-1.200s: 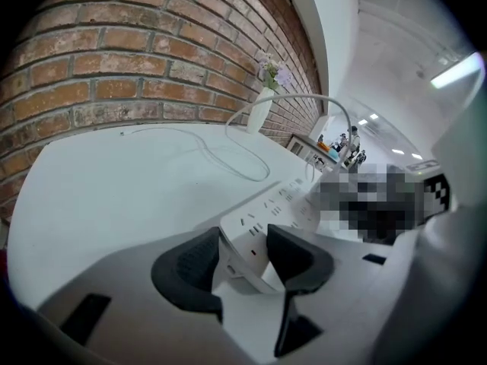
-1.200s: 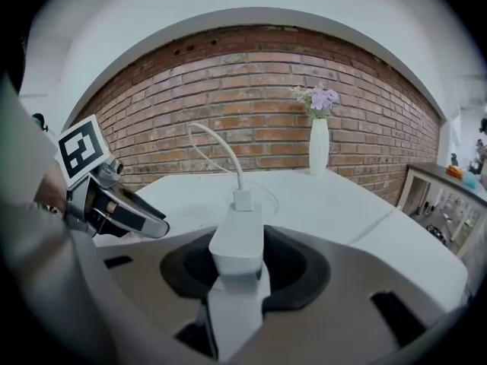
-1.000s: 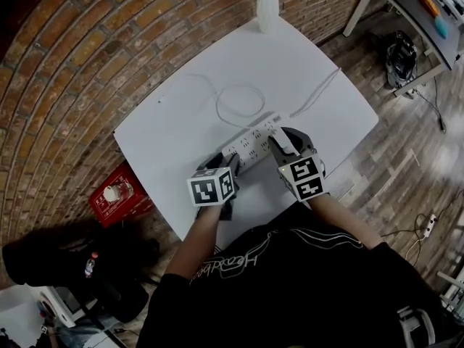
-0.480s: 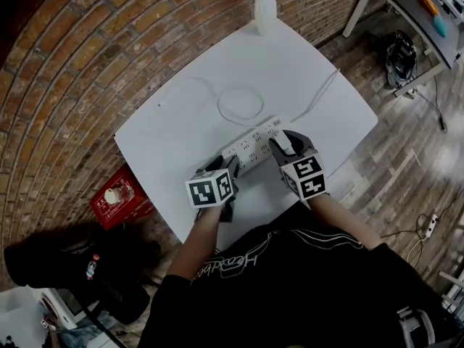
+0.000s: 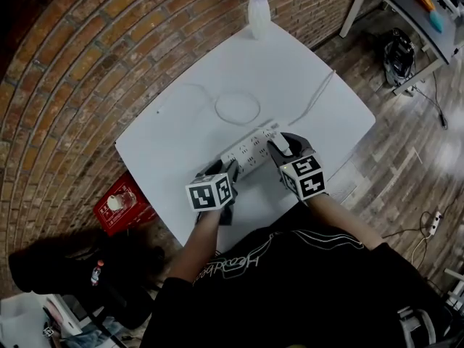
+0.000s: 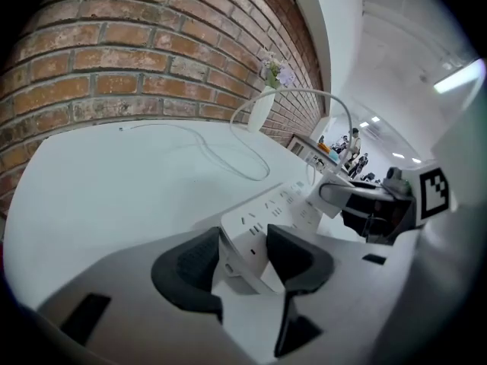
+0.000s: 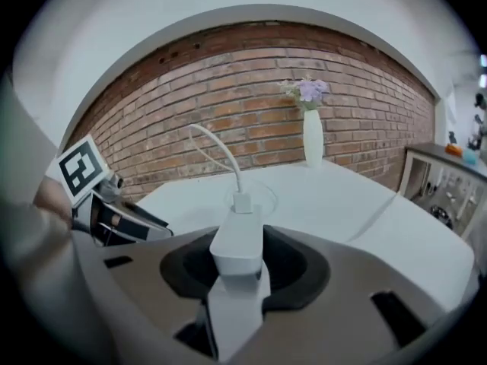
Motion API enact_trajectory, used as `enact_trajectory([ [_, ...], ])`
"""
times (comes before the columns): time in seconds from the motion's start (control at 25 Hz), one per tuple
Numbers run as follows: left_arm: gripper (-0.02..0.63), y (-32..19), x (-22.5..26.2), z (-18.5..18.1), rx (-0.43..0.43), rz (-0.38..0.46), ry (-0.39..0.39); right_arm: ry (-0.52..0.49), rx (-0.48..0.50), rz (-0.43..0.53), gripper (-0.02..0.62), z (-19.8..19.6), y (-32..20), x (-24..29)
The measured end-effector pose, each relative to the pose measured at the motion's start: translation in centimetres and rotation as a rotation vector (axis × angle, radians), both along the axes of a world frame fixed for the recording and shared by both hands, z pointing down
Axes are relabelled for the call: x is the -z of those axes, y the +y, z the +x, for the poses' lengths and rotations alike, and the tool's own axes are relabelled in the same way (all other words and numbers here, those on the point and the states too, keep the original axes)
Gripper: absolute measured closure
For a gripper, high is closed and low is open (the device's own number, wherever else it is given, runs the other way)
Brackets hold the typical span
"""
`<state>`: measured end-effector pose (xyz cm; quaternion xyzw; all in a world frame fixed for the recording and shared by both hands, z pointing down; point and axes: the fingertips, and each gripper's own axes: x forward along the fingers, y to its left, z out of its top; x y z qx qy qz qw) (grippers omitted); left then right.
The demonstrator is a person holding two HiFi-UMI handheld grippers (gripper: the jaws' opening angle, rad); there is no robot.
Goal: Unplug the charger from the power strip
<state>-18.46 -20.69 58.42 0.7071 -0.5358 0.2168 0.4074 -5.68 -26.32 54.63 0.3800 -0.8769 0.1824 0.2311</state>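
A white power strip [image 5: 250, 148] lies across the near half of the white table [image 5: 174, 133]. My left gripper [image 5: 229, 168] is shut on its near end, and in the left gripper view the strip [image 6: 275, 207] sits squeezed between the dark pads [image 6: 190, 265]. My right gripper [image 5: 281, 145] is shut on the white charger [image 5: 286, 149] at the strip's right end. In the right gripper view the charger [image 7: 237, 238] stands between the jaws, its thin cable [image 7: 219, 152] rising from its top. Whether its prongs are in the socket is hidden.
The charger cable forms a loop [image 5: 238, 107] behind the strip. The strip's own cord [image 5: 317, 95] runs to the table's right edge. A white vase [image 5: 258, 14] with flowers stands at the far corner by the brick wall. A red crate [image 5: 119, 205] sits on the floor to the left.
Both grippers keep their hold in about the same place. The right gripper has rolled slightly with the charger. The head view has shifted a little.
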Motion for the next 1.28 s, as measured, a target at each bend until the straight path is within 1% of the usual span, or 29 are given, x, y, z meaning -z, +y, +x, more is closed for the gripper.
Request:
enact_trajectory([
  [0.04,0.410,0.0,0.0,0.0,0.001,0.000,-0.001,0.039,0.024,0.027,0.474,-0.1,0.2,0.1],
  [0.12,0.408,0.1,0.1,0.1,-0.003,0.004,-0.014,0.147,0.081,0.116,0.471,-0.4,0.6,0.3],
  [0.16,0.409,0.1,0.1,0.2,-0.006,0.005,-0.021,0.175,0.094,0.140,0.469,-0.4,0.7,0.3],
  [0.24,0.410,0.1,0.0,0.2,-0.010,0.002,-0.024,0.172,0.092,0.132,0.471,-0.4,0.7,0.3],
  [0.4,0.410,0.0,0.1,0.3,-0.011,0.007,-0.031,0.093,0.053,0.053,0.474,-0.1,0.6,0.5],
  [0.48,0.410,-0.1,0.3,0.3,-0.007,0.017,-0.042,0.081,0.046,0.043,0.474,0.1,0.6,0.7],
  [0.56,0.410,0.0,0.2,0.4,-0.001,0.016,-0.042,0.111,0.060,0.072,0.474,0.1,0.7,0.8],
  [0.64,0.410,-0.1,0.1,0.5,0.000,0.011,-0.041,0.173,0.088,0.130,0.472,0.0,1.0,0.8],
  [0.68,0.410,-0.1,0.1,0.5,-0.003,0.010,-0.045,0.189,0.095,0.144,0.470,-0.1,1.0,0.7],
  [0.76,0.410,0.0,-0.1,0.5,-0.007,0.007,-0.052,0.169,0.090,0.137,0.472,0.0,1.0,0.8],
  [0.84,0.410,0.0,-0.2,0.6,-0.006,0.003,-0.049,0.114,0.087,0.158,0.476,-0.1,0.8,2.7],
  [0.88,0.410,-0.1,-0.1,0.6,-0.004,0.003,-0.047,0.064,0.083,0.168,0.476,-0.3,0.5,3.9],
  [0.92,0.410,-0.1,-0.1,0.5,-0.001,0.005,-0.046,-0.005,0.072,0.154,0.476,-0.4,0.2,4.9],
  [1.0,0.410,-0.2,0.0,0.5,0.007,0.010,-0.044,-0.159,0.041,0.055,0.476,-0.4,-0.4,5.8],
  [1.16,0.425,0.1,0.3,0.5,0.012,-0.006,-0.041,-0.449,-0.006,-0.197,0.474,0.3,-0.1,6.4],
  [1.2,0.443,0.3,0.6,0.2,0.018,-0.009,-0.047,-0.530,-0.011,-0.255,0.474,0.5,0.2,6.8],
  [1.28,0.544,1.0,1.8,-0.3,0.032,0.011,-0.057,-0.666,-0.021,-0.340,0.474,1.1,0.9,7.7],
])
